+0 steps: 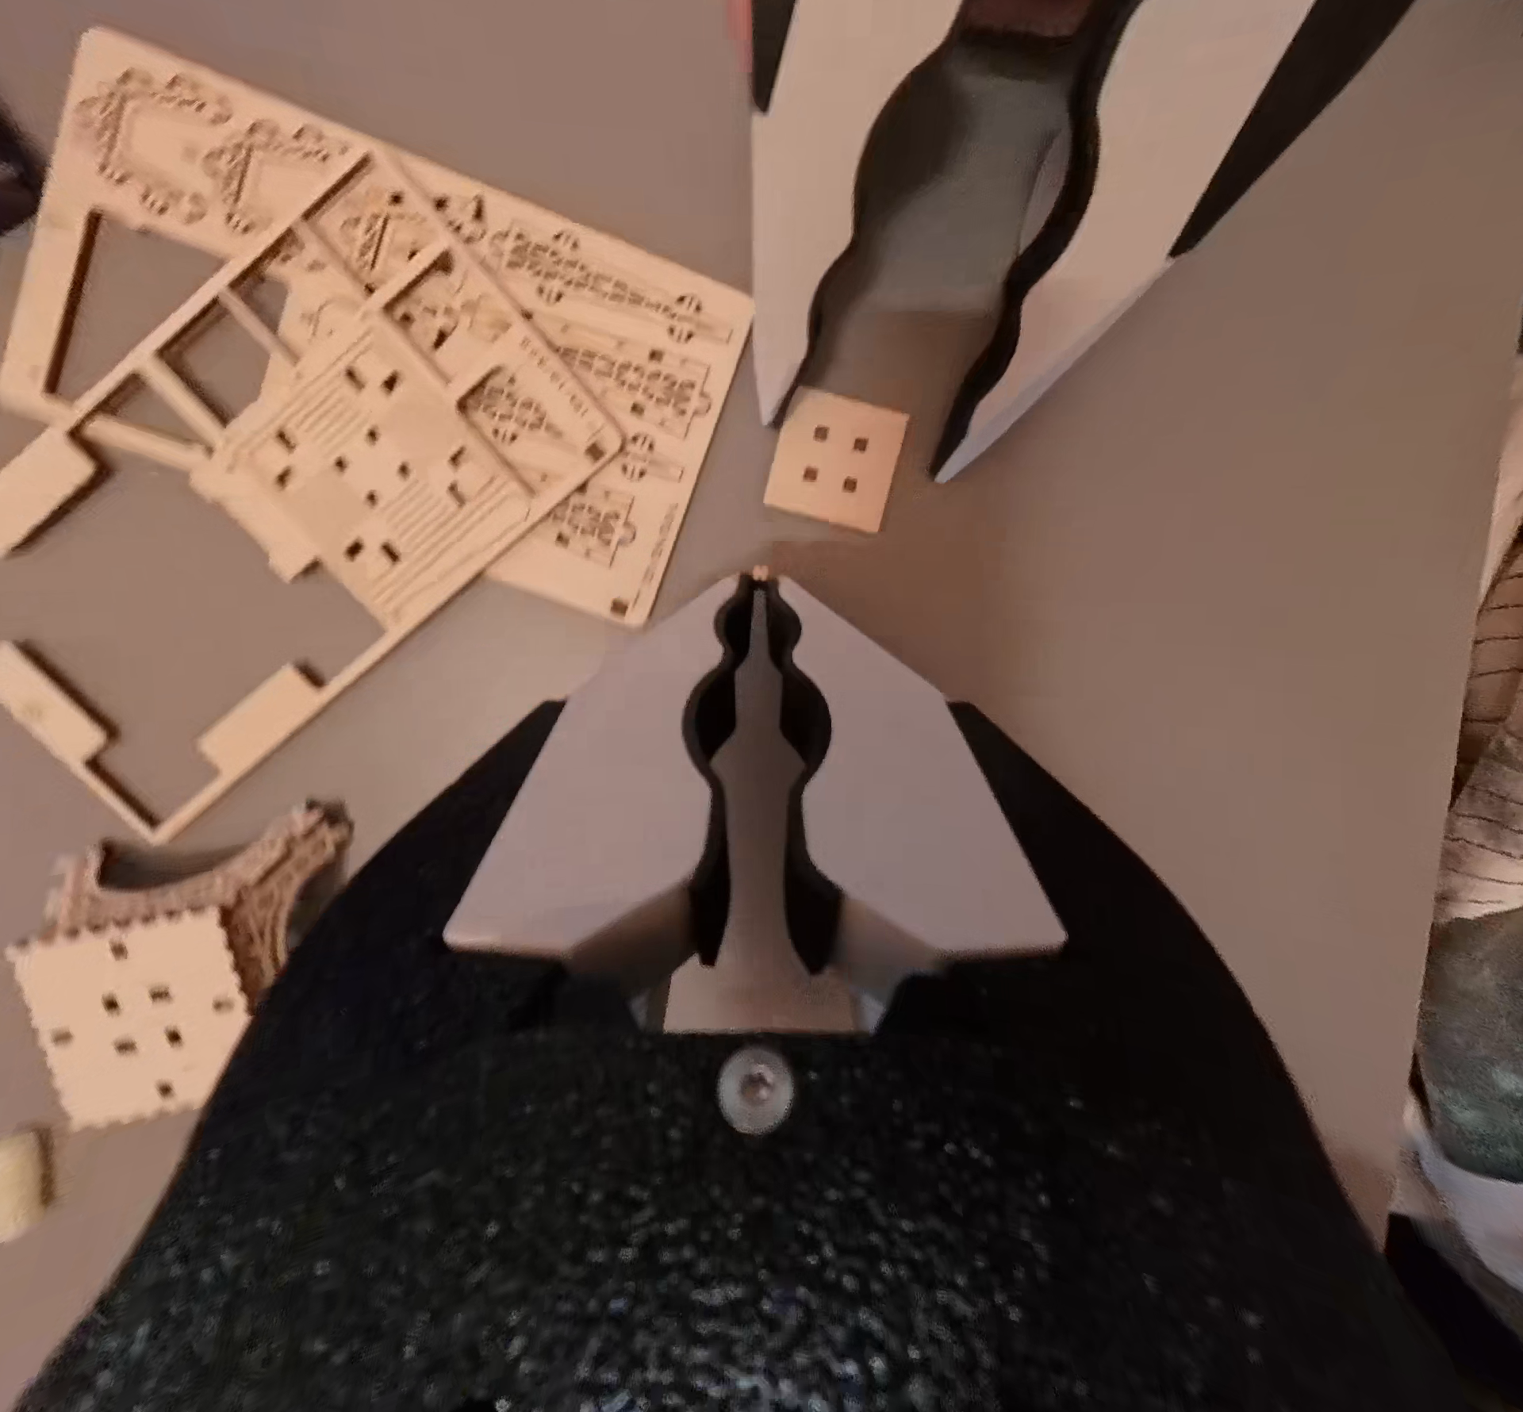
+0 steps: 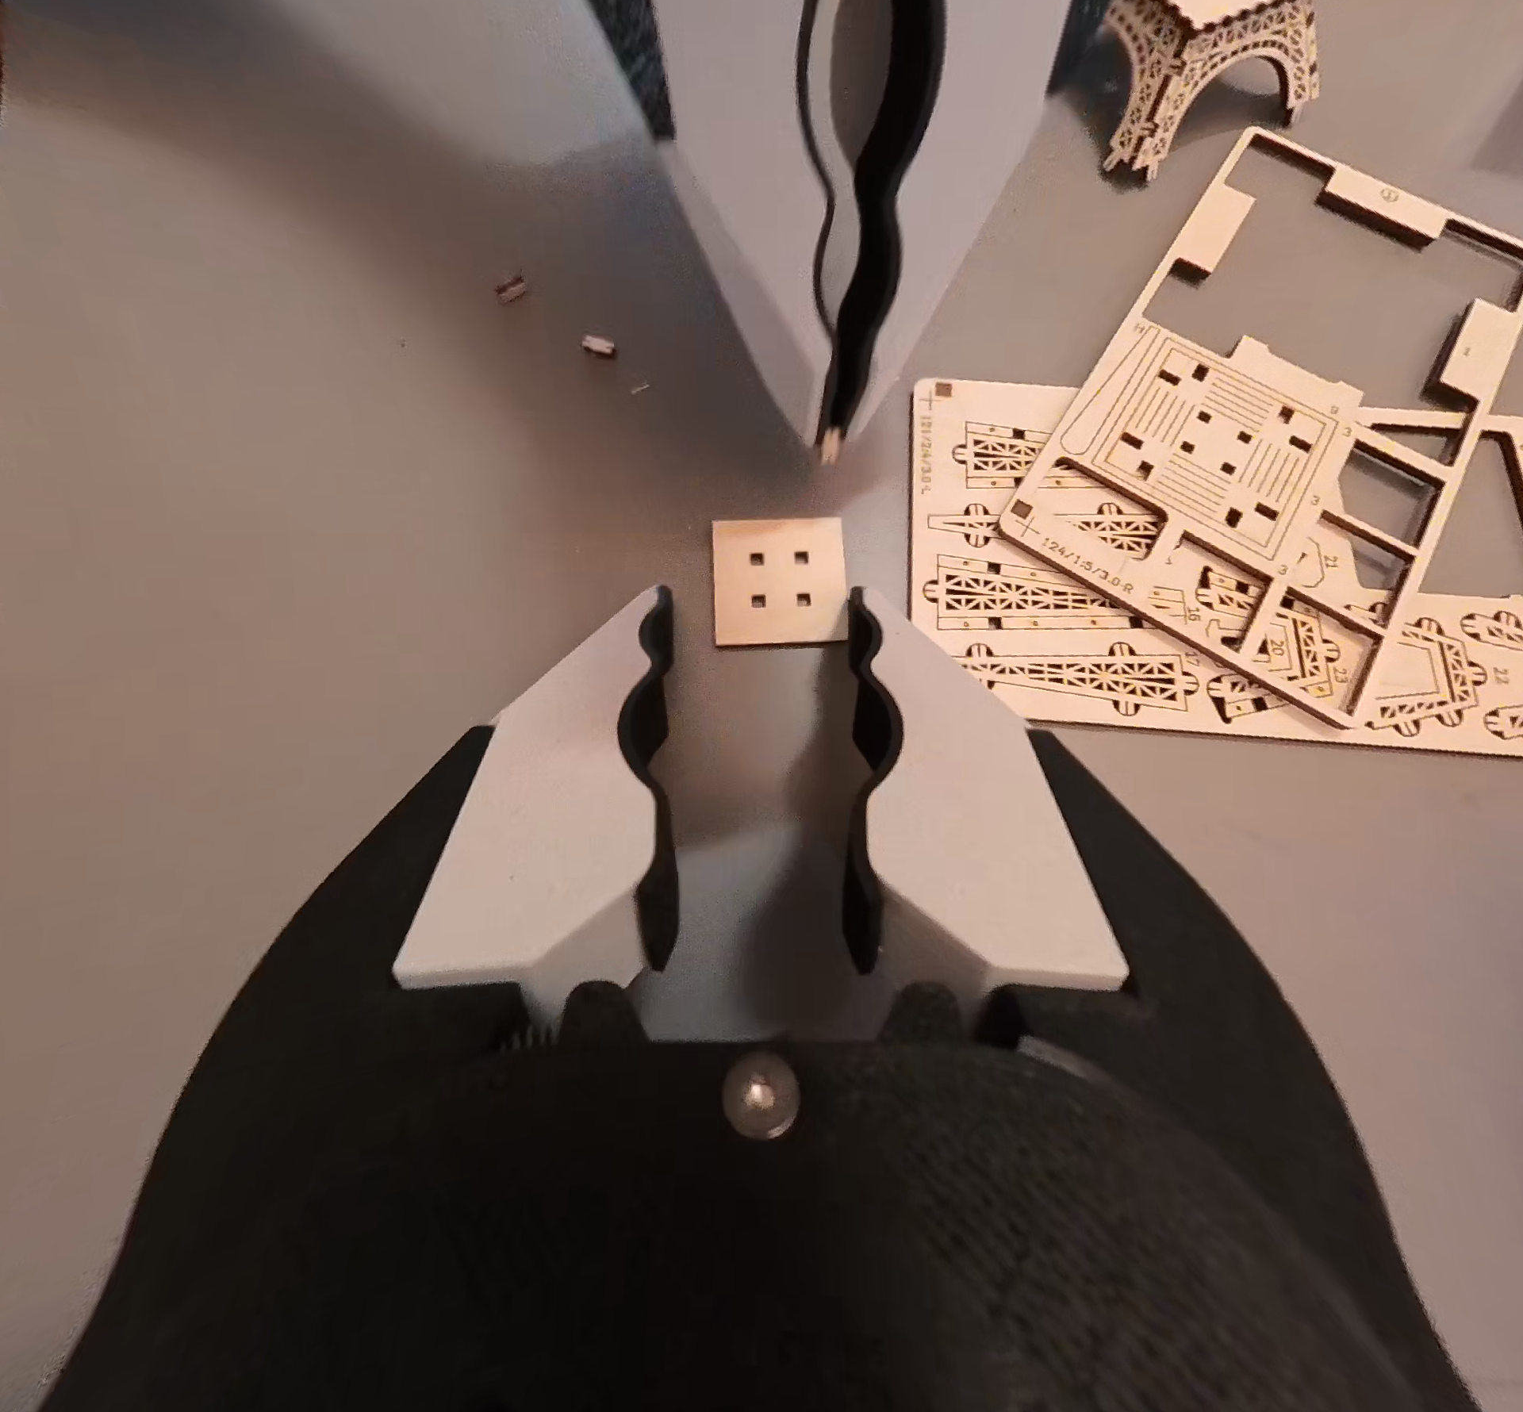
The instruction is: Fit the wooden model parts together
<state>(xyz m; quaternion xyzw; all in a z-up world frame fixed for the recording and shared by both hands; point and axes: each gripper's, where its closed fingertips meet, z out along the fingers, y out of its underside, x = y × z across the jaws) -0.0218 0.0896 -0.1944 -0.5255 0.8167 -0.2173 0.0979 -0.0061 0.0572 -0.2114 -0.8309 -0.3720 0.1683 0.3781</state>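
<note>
A small square wooden plate with four holes lies flat on the grey table; it also shows in the left wrist view. My right gripper is open, its fingertips at the plate's near corners, one on each side; it shows from the far side in the left wrist view. My left gripper is shut on a thin wooden piece whose end sticks out of the tips. In the right wrist view the left gripper holds this piece just beyond the plate, a little above the table.
Two overlapping laser-cut wooden sheets lie to the right of the plate. An assembled lattice tower base stands beyond them. Small wood scraps lie on the table at the left. Cloth-like things sit at the left view's right edge. Some 5 centimeters of space lies between my two pairs of fingers.
</note>
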